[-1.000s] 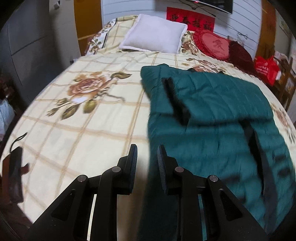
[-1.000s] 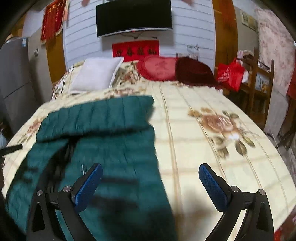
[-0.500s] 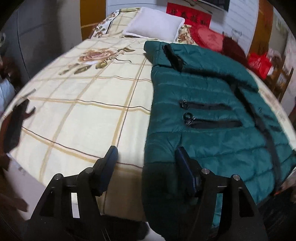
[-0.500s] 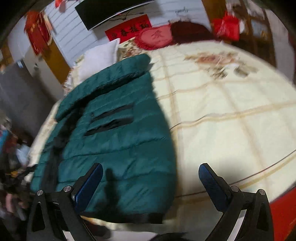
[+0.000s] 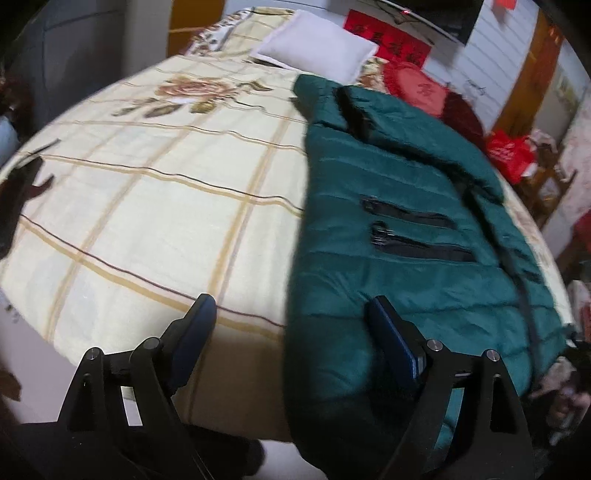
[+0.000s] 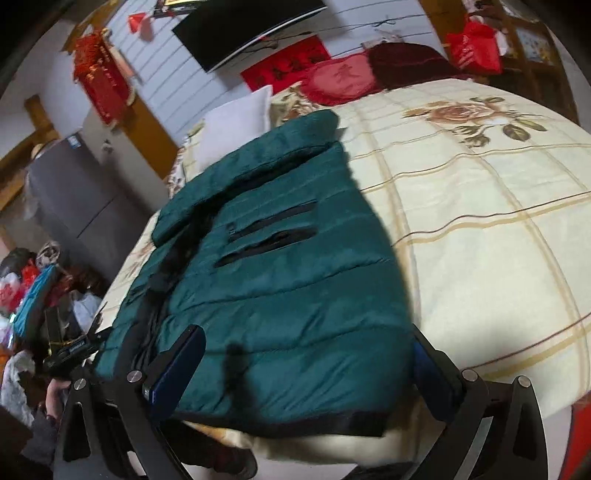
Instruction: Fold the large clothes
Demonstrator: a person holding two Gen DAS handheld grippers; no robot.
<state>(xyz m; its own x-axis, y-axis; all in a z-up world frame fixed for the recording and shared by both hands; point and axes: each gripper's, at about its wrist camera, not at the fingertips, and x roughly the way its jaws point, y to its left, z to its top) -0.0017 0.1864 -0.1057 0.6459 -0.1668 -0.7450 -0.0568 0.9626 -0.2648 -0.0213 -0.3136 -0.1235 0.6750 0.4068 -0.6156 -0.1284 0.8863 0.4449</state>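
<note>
Green quilted jacket (image 5: 399, 221) (image 6: 273, 280) lies spread flat on the bed (image 5: 147, 206) (image 6: 491, 236), its black-trimmed hem hanging just over the bed's near edge and its collar end pointing toward the white pillow (image 5: 317, 48) (image 6: 236, 125) at the head. Two black pocket zips cross the jacket's middle. Beside the pillow, further from the jacket, sit a red cushion (image 5: 413, 88) (image 6: 340, 81) and a darker maroon one.

The left hand-held gripper (image 5: 291, 332) is spread wide at the jacket's hem, one finger over the bare bedspread, the other over the jacket, holding nothing. The right hand-held gripper (image 6: 306, 358) is likewise wide apart, its fingers straddling the jacket's hem at the opposite corner, gripping nothing. A dark screen (image 6: 243, 29) hangs on the wall above the pillow.
</note>
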